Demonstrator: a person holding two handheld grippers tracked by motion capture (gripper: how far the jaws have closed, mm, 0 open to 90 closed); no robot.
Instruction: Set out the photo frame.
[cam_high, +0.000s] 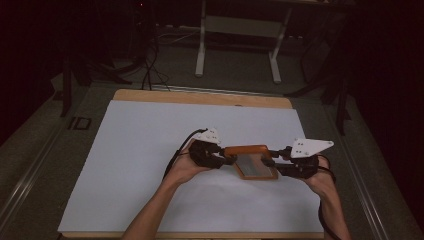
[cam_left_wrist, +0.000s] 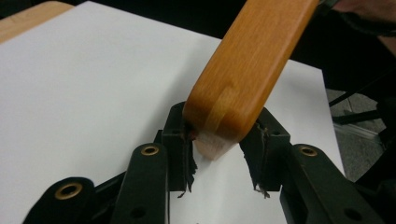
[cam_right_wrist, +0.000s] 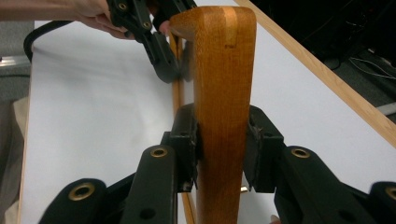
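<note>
Holding the orange-brown wooden frame with the pale glass panel (cam_high: 252, 161) between them, both claws have it lifted just above the white sheet (cam_high: 150, 165) covering the wooden table (cam_high: 200, 96), near its right half. The right gripper (cam_right_wrist: 222, 149) is clamped squarely across the frame's edge, jaws narrow with pads pressing both faces, while the left gripper (cam_left_wrist: 224, 140) has only the rounded corner pinched at its pad tips. That looks like a two-handed carry or turn, and the next move calls for a deeper left bite before shifting the frame.
</note>
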